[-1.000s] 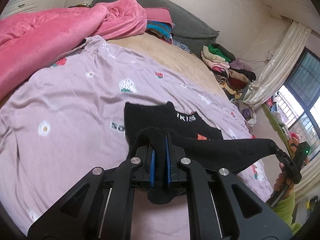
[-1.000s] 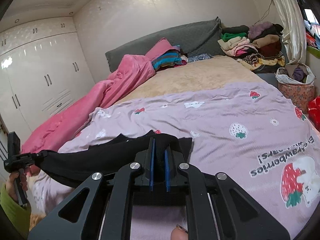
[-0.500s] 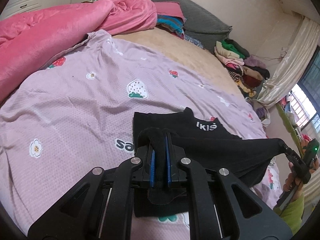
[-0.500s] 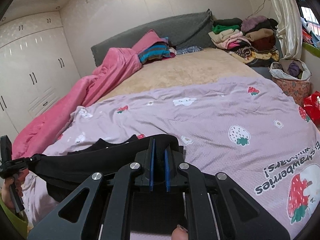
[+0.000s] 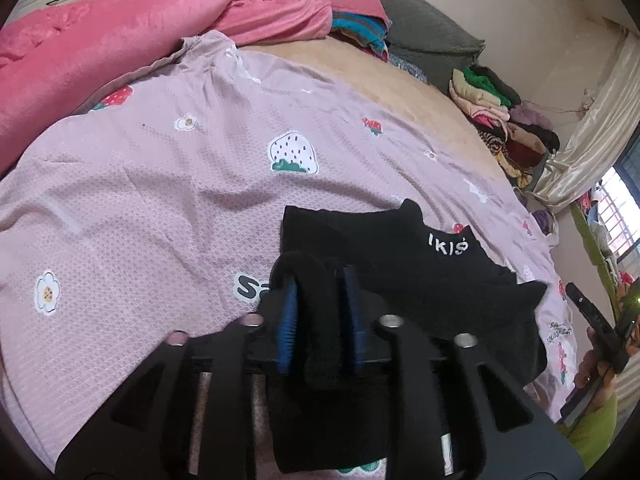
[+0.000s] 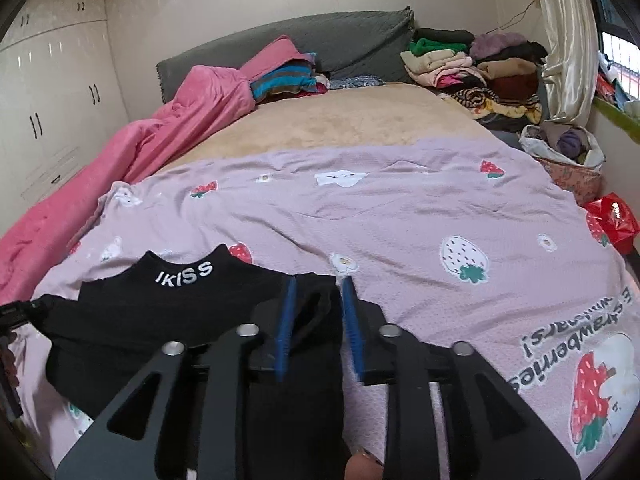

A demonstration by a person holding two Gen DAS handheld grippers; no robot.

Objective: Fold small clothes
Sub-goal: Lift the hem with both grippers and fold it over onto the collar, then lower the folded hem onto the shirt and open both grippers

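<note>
A small black garment with white "IKISS" lettering lies folded over on the lilac strawberry-print sheet. It also shows in the right wrist view. My left gripper has its blue pads parted a little, with a thick fold of the black cloth still between them. My right gripper stands open over the garment's right edge, and the cloth lies loose between its pads. The right gripper's tip shows at the far right of the left wrist view.
A pink blanket lies along the bed's left side. Stacks of folded clothes stand at the far right by the grey headboard. A basket and a red bag sit beside the bed at right.
Both grippers moved forward and down, laying the garment's held edge over its far half. Both sets of jaws have parted, the right wider, and the cloth has gone slack.
</note>
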